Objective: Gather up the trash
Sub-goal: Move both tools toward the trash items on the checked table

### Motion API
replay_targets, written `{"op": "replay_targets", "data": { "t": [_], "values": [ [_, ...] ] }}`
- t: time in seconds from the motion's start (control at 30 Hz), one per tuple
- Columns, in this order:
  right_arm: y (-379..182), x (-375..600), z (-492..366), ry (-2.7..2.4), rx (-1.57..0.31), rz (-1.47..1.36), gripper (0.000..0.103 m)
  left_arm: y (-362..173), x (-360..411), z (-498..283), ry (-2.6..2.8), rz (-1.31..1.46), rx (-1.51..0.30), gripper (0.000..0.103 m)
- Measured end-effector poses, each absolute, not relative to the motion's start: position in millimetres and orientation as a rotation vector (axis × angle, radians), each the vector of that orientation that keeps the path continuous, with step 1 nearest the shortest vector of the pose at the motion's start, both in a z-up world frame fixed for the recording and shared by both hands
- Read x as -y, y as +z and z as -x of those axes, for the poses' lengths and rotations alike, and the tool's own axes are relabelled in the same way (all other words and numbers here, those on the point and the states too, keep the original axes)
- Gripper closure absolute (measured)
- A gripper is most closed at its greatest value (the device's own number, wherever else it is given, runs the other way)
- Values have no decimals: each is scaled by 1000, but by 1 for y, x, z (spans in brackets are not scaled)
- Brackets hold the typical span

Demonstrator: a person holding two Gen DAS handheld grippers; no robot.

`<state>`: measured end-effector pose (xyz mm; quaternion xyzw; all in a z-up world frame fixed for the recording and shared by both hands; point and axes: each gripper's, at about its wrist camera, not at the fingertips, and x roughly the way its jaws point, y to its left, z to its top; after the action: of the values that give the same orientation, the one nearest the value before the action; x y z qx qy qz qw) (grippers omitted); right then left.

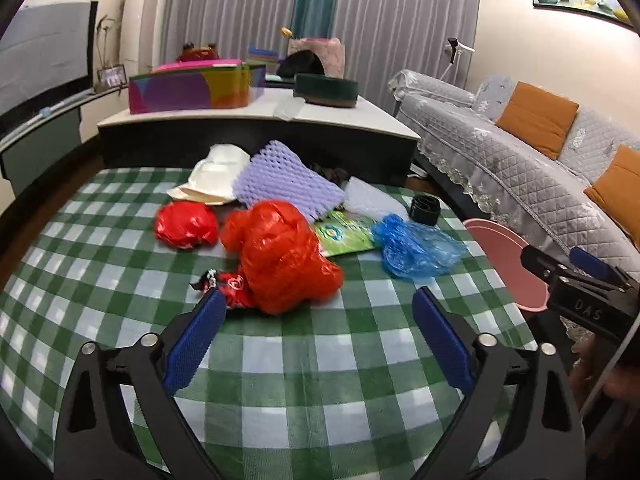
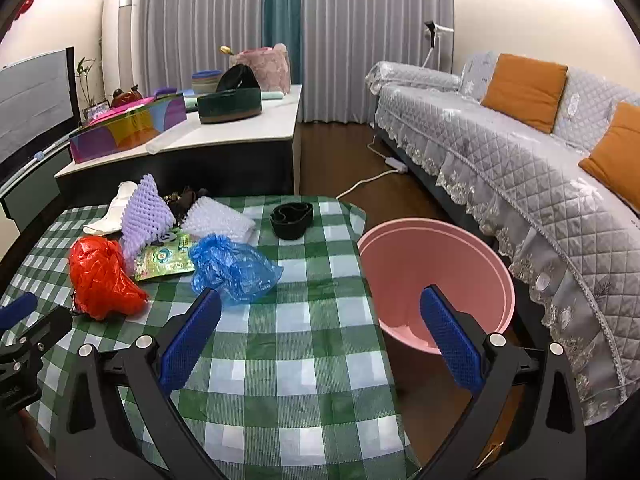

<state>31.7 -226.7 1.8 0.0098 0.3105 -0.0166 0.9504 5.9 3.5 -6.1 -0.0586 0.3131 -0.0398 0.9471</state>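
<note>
Trash lies on a green checked table [image 1: 320, 360]: a big red plastic bag [image 1: 280, 256], a small red bag [image 1: 186, 224], a red wrapper [image 1: 228, 282], a blue plastic bag [image 1: 414, 246], a green packet [image 1: 346, 234], purple foam net [image 1: 288, 180], white foam net [image 1: 374, 198], a white cup piece [image 1: 212, 174] and a black ring [image 1: 425, 208]. My left gripper [image 1: 320, 300] is open and empty, just short of the big red bag. My right gripper [image 2: 320, 300] is open and empty between the blue bag [image 2: 232, 268] and the pink bin [image 2: 436, 276].
The pink bin stands beside the table's right edge [image 1: 500, 264]. A grey covered sofa [image 2: 520, 160] with orange cushions runs along the right. A low cabinet [image 2: 224, 140] with boxes stands behind the table. A cable and power strip [image 2: 394, 164] lie on the floor.
</note>
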Motion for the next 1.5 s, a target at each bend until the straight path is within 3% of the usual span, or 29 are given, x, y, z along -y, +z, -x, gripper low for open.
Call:
{"op": "replay_targets", "data": {
  "t": [1.1, 1.17, 1.27, 1.5],
  "values": [
    [4, 218, -29, 20, -628, -29, 5, -1, 0, 0, -71, 89, -614, 13],
    [4, 217, -28, 31, -623, -28, 7, -1, -1, -1, -68, 91, -615, 13],
    [5, 213, -28, 47, -624, -17, 19, -1, -2, -1, -69, 91, -614, 13],
    [5, 211, -28, 43, -619, -9, 21, -1, -2, -2, -69, 87, -613, 13]
  ]
}}
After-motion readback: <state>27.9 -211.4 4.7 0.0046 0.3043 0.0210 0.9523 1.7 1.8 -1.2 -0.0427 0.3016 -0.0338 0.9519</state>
